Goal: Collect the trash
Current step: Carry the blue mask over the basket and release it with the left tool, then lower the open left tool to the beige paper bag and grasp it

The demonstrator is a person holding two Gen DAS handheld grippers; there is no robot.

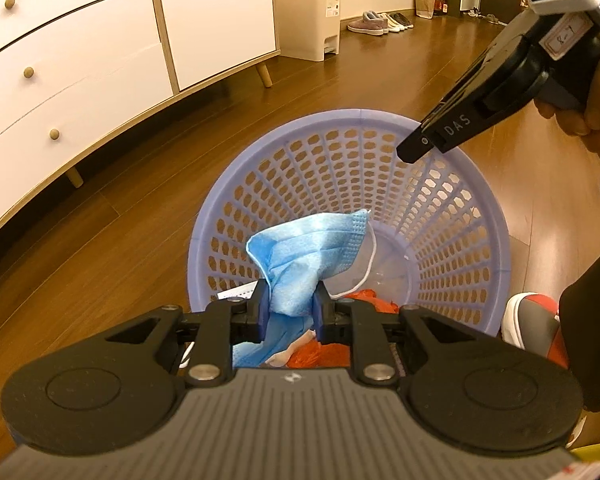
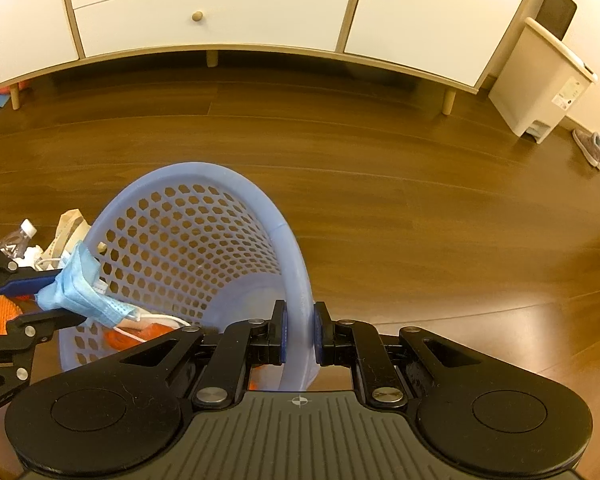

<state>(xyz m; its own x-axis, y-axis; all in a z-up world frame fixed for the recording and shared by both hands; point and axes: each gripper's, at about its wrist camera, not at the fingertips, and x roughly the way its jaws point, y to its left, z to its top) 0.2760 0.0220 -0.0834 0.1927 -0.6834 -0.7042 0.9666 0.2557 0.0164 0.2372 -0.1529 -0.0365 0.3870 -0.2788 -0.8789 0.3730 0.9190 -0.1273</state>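
Left gripper (image 1: 290, 312) pinches a blue mask (image 1: 312, 248); right gripper (image 2: 299, 334) clamps the basket (image 2: 296, 264) rim.

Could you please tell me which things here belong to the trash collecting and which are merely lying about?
Job:
crumpled blue face mask in left gripper
lilac perforated plastic basket, rim in right gripper
clear plastic bottle

Lying about:
white wooden sideboard
beige pedal bin
shoes

Left wrist: close above the purple basket (image 1: 452, 216), facing the bin (image 1: 308, 12). Right wrist: at its rim, facing the sideboard (image 2: 220, 12). Shared: basket, sideboard, bin.
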